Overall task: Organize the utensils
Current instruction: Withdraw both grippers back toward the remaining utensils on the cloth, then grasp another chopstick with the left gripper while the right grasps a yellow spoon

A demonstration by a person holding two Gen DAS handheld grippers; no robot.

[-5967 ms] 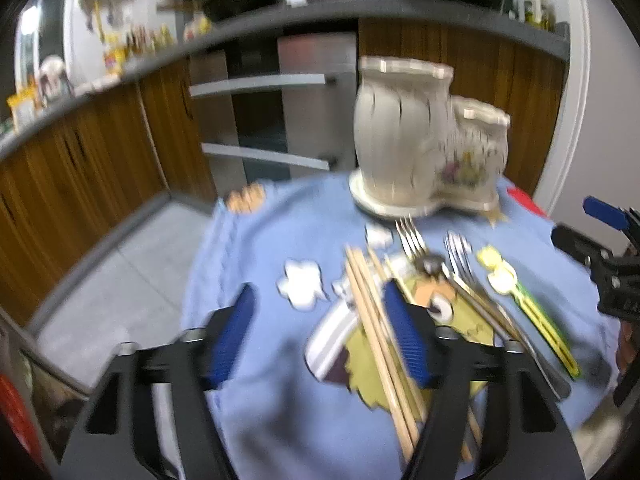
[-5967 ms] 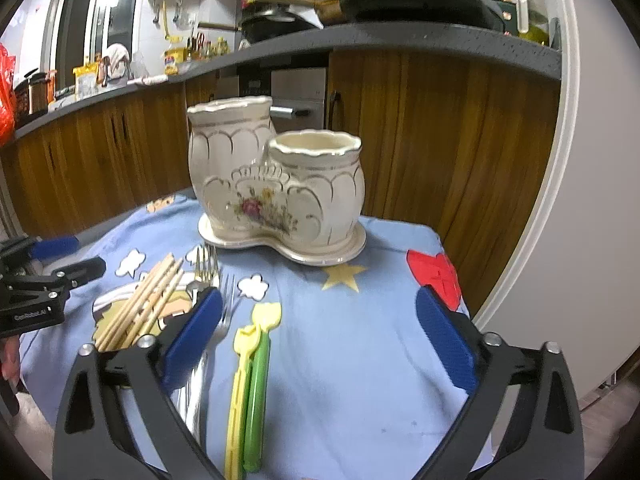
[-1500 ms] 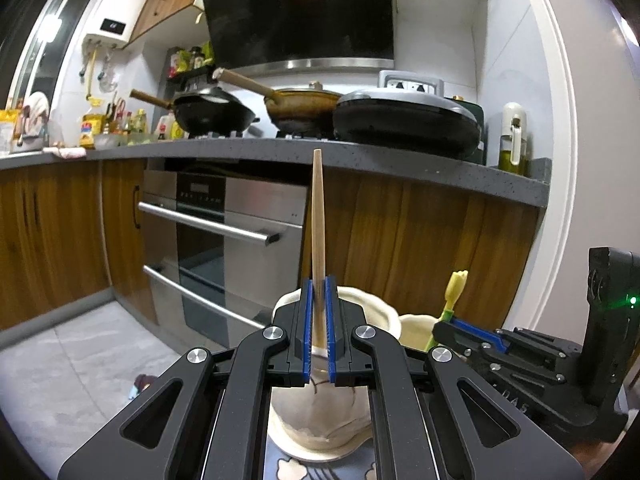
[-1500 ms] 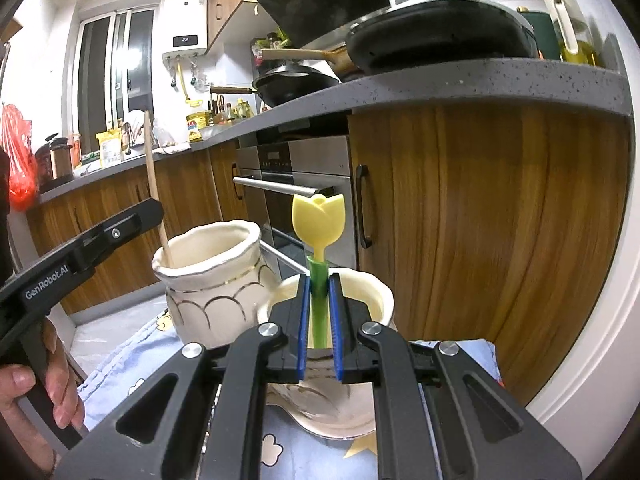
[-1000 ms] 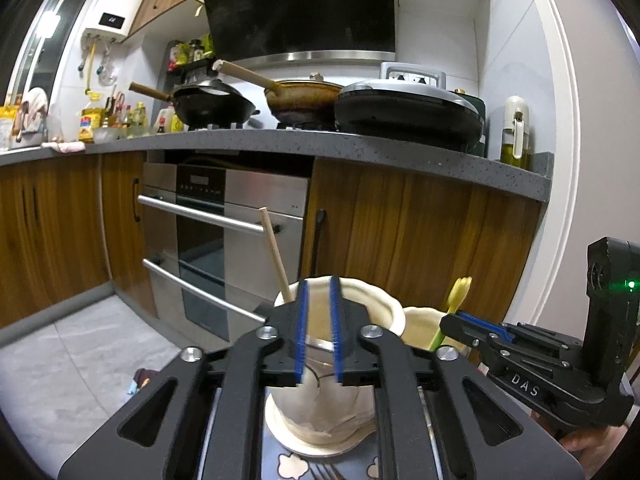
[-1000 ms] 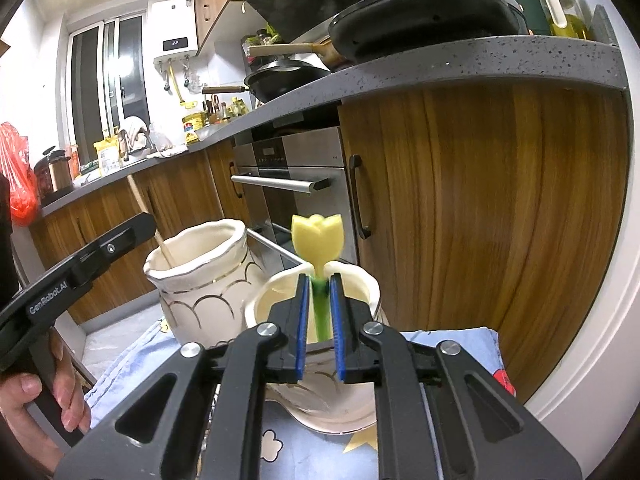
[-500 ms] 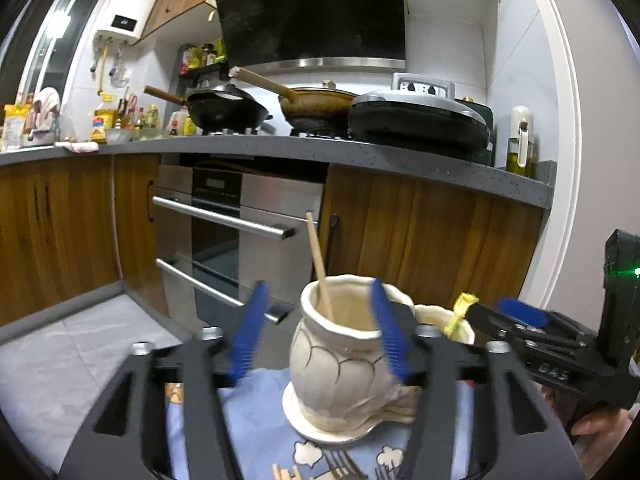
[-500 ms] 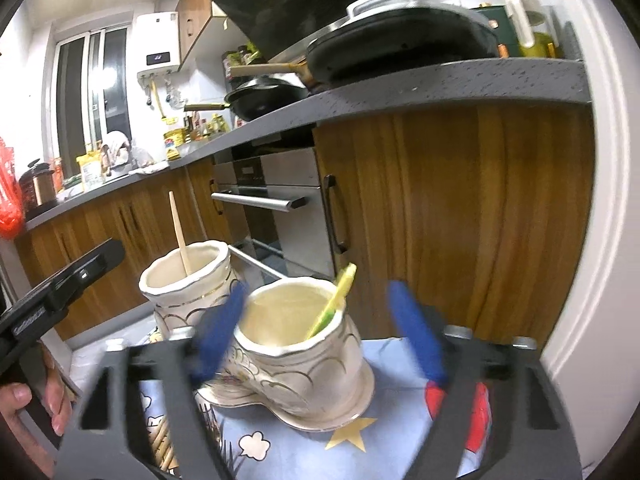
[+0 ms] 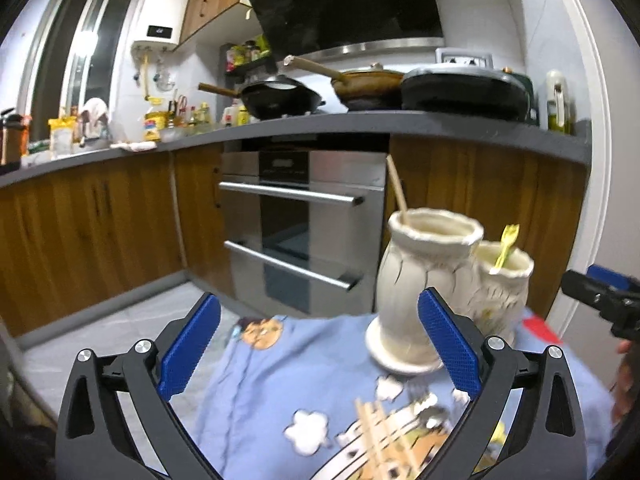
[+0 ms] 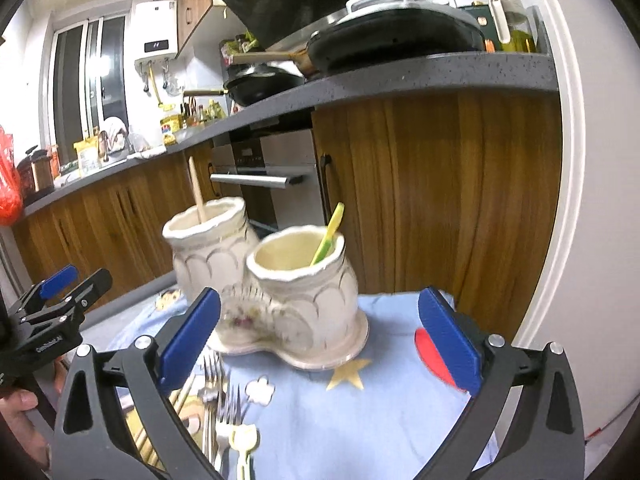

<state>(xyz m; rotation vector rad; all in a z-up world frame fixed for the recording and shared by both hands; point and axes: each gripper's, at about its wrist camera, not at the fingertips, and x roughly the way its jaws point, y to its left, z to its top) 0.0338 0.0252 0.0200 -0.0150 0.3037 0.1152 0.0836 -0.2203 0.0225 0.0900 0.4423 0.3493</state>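
Two tools, left (image 9: 319, 344) and right (image 10: 319, 344), both spread, empty; one chopstick (image 10: 196, 191), one spoon (image 10: 328, 233) potted.

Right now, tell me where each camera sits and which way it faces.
Left wrist: sits on the left claw, open, facing across the blue cloth toward the oven; the ceramic holder stands to the right, and the right claw juts in at the right edge.
Right wrist: sits on the right claw, open, facing the ceramic holder head-on; the left claw and a hand show at left.
Shared: the holder, its chopstick, yellow-green utensil, cloth, counter.
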